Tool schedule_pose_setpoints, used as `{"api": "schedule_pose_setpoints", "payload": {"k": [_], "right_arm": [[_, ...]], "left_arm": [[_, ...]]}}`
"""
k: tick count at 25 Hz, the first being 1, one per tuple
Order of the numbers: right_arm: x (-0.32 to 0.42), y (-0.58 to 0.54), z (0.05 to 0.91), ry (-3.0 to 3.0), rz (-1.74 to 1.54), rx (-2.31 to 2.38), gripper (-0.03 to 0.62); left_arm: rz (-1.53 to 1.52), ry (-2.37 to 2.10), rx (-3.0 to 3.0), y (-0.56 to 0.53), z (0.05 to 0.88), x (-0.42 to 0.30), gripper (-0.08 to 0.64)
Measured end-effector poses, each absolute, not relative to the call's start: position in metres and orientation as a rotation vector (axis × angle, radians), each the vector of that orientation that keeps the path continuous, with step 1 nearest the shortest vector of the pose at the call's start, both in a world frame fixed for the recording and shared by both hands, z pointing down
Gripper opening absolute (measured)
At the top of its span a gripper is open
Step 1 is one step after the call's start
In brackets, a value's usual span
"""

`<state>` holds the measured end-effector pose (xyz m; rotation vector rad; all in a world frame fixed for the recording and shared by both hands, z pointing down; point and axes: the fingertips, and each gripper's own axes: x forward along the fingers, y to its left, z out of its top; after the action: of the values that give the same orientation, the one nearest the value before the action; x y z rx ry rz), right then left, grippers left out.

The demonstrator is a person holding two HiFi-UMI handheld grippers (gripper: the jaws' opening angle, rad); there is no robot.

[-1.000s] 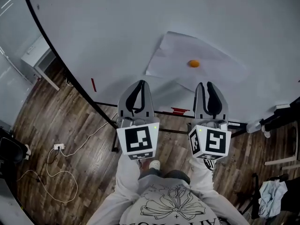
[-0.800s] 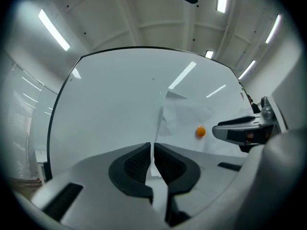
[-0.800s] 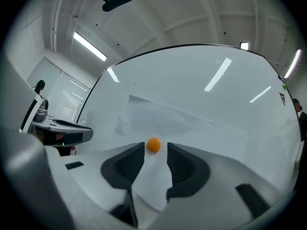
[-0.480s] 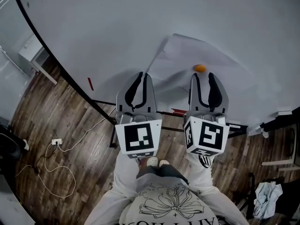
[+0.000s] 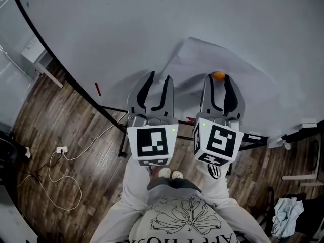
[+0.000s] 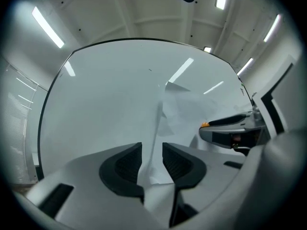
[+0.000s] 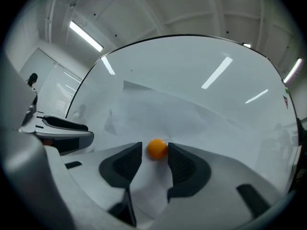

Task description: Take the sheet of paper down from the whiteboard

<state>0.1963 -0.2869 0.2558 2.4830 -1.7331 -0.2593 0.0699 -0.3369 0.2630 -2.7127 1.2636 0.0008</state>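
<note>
A person is holding two grippers up to a large whiteboard (image 5: 126, 29) whose black frame edge is running diagonally down the left of the head view. A white sheet of paper (image 5: 253, 92) is lying against the board's lower right area, pinned by a round orange magnet (image 5: 218, 75) near its lower edge. The paper's left edge is curling away from the board. The left gripper (image 6: 152, 147) is holding its jaws partly apart, and that lifted edge is standing in the gap without being clamped. The right gripper (image 7: 154, 147) is keeping its jaws parted just wider than the magnet, which is sitting between their tips. Bare board is spreading wide above and to the left of the sheet.
</note>
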Motion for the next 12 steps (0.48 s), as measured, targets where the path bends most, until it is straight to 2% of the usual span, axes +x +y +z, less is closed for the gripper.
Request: {"api": "schedule_pose_setpoints", "payload": {"k": [4, 12], "right_arm": [[0.200, -0.287, 0.255, -1.636, -0.289, 2.490, 0.129], [0.198, -0.288, 0.255, -1.647, -0.294, 2.464, 0.121]], "left_arm": [[-0.029, 1.167, -2.729, -0.338, 0.260, 0.083, 0.132], [-0.017, 0.951, -2.676, -0.333, 0.223, 0.102, 0.158]]}}
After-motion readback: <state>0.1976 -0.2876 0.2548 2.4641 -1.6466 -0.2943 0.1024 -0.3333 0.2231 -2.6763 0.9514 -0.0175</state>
